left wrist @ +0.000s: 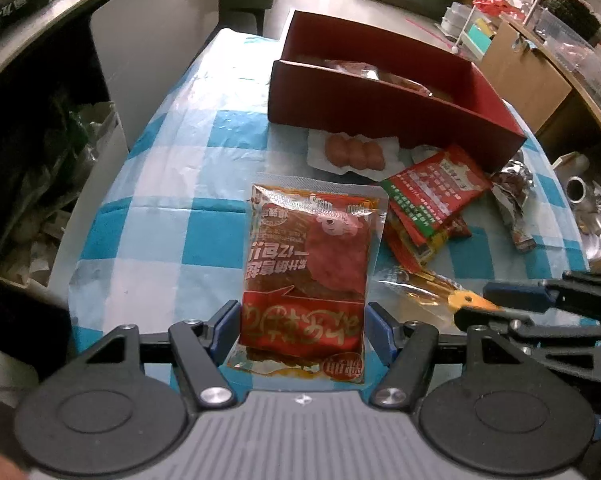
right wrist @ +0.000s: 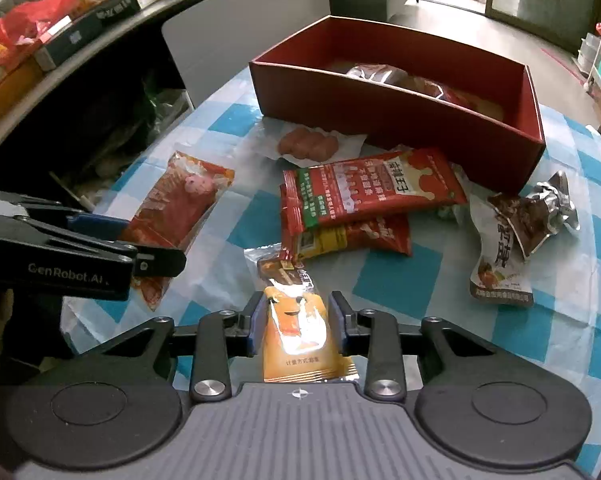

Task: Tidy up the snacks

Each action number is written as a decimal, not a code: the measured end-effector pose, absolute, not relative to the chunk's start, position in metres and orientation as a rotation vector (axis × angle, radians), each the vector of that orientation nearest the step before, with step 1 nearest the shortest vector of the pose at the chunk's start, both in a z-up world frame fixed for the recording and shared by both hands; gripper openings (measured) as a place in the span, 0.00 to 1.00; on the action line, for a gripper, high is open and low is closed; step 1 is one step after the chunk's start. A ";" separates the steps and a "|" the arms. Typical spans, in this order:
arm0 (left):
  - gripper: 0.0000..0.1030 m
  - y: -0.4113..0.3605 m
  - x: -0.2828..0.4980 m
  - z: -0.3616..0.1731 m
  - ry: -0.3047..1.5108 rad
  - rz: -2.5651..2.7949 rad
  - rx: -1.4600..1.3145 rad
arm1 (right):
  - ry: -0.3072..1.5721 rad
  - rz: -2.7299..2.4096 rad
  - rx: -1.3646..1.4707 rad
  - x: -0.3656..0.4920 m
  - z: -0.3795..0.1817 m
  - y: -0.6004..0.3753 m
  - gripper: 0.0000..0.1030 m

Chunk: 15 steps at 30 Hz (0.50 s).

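Pinching red jerky packet (left wrist: 306, 276) at near end: left tool (left wrist: 300, 330), pads on both side edges. Right tool (right wrist: 296, 330) likewise clamped on orange snack pouch (right wrist: 300, 332). Both packs light, limp, glossy film; judged slippery, likely to sag. Grip sealed margins, not contents. Red box (right wrist: 400, 116) beyond on checked counter (right wrist: 400, 280), partly filled; loose packets between.

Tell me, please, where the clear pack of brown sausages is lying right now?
The sausage pack lies on the checked tablecloth, just in front of the red box, left of the stacked red snack packets.
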<state>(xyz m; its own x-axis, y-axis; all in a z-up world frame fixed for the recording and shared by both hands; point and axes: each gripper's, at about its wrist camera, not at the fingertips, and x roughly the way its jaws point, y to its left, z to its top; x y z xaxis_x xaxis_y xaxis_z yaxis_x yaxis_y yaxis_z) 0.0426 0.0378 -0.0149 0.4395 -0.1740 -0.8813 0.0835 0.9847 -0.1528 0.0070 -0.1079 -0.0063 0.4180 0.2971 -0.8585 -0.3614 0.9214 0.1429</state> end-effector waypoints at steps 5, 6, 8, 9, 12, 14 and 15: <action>0.59 0.034 0.042 -0.018 1.120 -0.169 -0.069 | 1.132 0.426 -0.129 0.004 -0.027 -0.097 0.40; 0.59 0.033 0.042 -0.020 1.126 -0.172 -0.060 | 1.142 0.420 -0.146 0.004 -0.033 -0.094 0.40; 0.59 0.031 0.042 -0.024 1.141 -0.179 -0.046 | 1.141 0.413 -0.166 0.006 -0.037 -0.090 0.45; 0.59 0.029 0.041 -0.025 1.148 -0.180 -0.038 | 1.139 0.416 -0.158 0.009 -0.037 -0.089 0.47; 0.59 0.029 0.041 -0.030 1.164 -0.163 -0.010 | 1.116 0.391 -0.199 0.018 -0.038 -0.082 0.75; 0.59 0.032 0.042 -0.032 1.176 -0.157 -0.011 | 1.131 0.352 -0.263 0.024 -0.050 -0.076 0.96; 0.59 0.034 0.042 -0.033 1.181 -0.156 -0.018 | 1.137 0.355 -0.266 0.026 -0.054 -0.075 1.00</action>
<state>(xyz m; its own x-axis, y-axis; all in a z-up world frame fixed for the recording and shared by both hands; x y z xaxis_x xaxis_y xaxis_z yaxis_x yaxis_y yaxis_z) 0.0420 0.0342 -0.0333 0.3708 -0.1313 -0.9194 0.1127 0.9890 -0.0958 0.0257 -0.0754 -0.0540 0.3744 0.1402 -0.9166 -0.4064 0.9133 -0.0264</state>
